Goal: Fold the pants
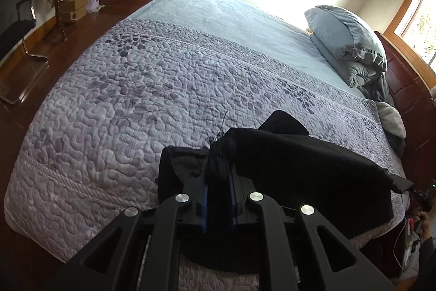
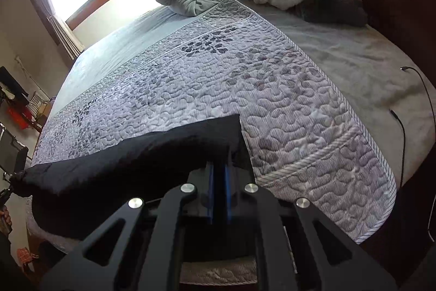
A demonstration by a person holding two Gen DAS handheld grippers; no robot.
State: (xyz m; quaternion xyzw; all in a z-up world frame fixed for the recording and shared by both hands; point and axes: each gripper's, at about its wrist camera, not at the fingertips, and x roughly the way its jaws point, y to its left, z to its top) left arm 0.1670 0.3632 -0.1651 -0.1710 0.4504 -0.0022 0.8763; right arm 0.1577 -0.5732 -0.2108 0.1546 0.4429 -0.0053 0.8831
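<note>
Left wrist view: the left hand-held gripper is pinching a bunched black fold of the pants between its blue pads, and the cloth stretches off to its right, ending at a corner where the other tool is just glimpsed. Right wrist view shows the mirror of this: the right hand-held gripper is pressed together on the pants, whose dark band runs away to its left toward a far corner.

So the pants hang as one span between the two hand-held grippers, long axis running from one to the other, held just above the near edge of the quilt on the bed. Neither hand looks nearer; each has its own end.

Ahead of both fingers lies open quilt, so my guess is the next move depends on carrying that span forward and laying it flat there.
</note>
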